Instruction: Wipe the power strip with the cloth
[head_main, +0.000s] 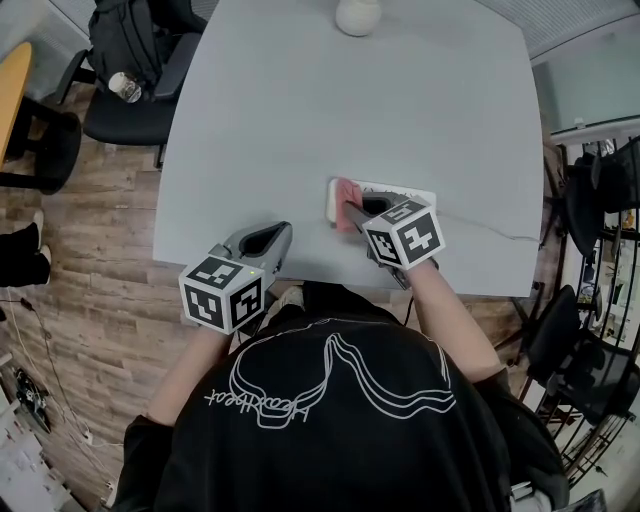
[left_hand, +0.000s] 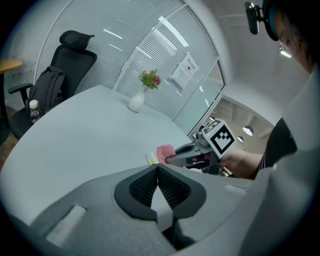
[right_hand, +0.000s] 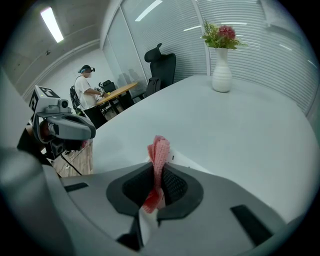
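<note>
Right gripper view shows the right claw (right_hand: 159, 172) pinching a pink cloth (right_hand: 158, 150), whose bunched edge stands up between the pressed jaws. Just beyond it the white power strip (right_hand: 186, 160) lies flat on the pale grey counter (right_hand: 240, 130). Seen from the head view, the cloth sits over the left end of the power strip, near the counter's front edge, and the rest of the power strip runs off to the right. The left claw (left_hand: 158, 172) has its jaws pressed together with nothing between them; it is held over the counter's front edge, to the left of the power strip and apart from it. A white vase (right_hand: 221, 75) of flowers stands at the far side of the counter, well apart from both claws
</note>
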